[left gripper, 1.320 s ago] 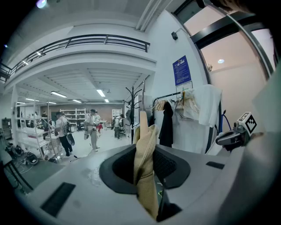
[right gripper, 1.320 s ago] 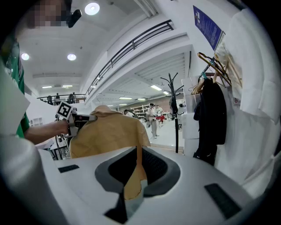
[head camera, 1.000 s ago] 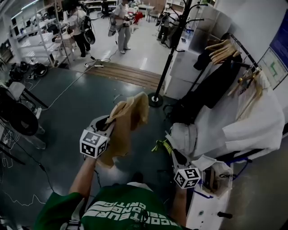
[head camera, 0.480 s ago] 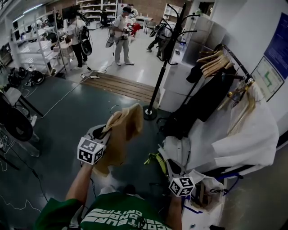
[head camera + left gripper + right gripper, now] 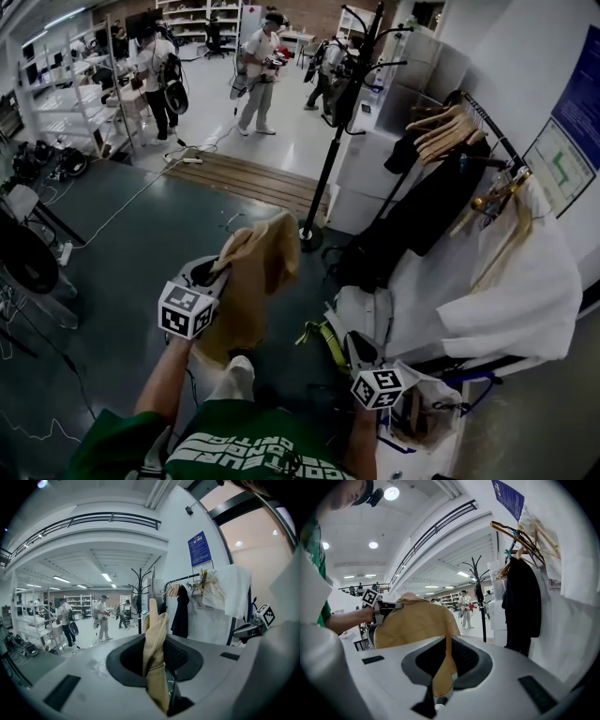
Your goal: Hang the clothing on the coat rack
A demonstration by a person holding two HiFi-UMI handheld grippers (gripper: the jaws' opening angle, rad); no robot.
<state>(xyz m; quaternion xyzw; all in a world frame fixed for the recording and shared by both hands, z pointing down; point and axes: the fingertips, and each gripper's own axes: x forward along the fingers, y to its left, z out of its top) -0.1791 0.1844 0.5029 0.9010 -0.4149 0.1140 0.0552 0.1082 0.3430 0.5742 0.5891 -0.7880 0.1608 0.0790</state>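
Observation:
A tan garment (image 5: 255, 274) hangs bunched from my left gripper (image 5: 220, 269), which is shut on its upper fold (image 5: 154, 653). In the right gripper view the same garment (image 5: 415, 623) spreads out at the left. A narrow tan strip of it (image 5: 446, 660) runs down between the jaws of my right gripper (image 5: 443, 672), which is shut on it. In the head view my right gripper (image 5: 352, 343) sits low, beside the white clothes. The black coat rack (image 5: 339, 127) stands ahead on its round base (image 5: 308, 236), and its pole also shows in the gripper views (image 5: 139, 603) (image 5: 481, 609).
A clothes rail at the right carries wooden hangers (image 5: 441, 127), a black coat (image 5: 422, 211) and white garments (image 5: 525, 281). A slatted wooden board (image 5: 253, 183) lies on the floor beyond the rack. People (image 5: 255, 66) stand at the back. Shelving (image 5: 80, 94) and cables are at the left.
Both grippers have travelled forward with the person. The coat rack's base now sits nearer and lower in the head view. The garment stays held the same way.

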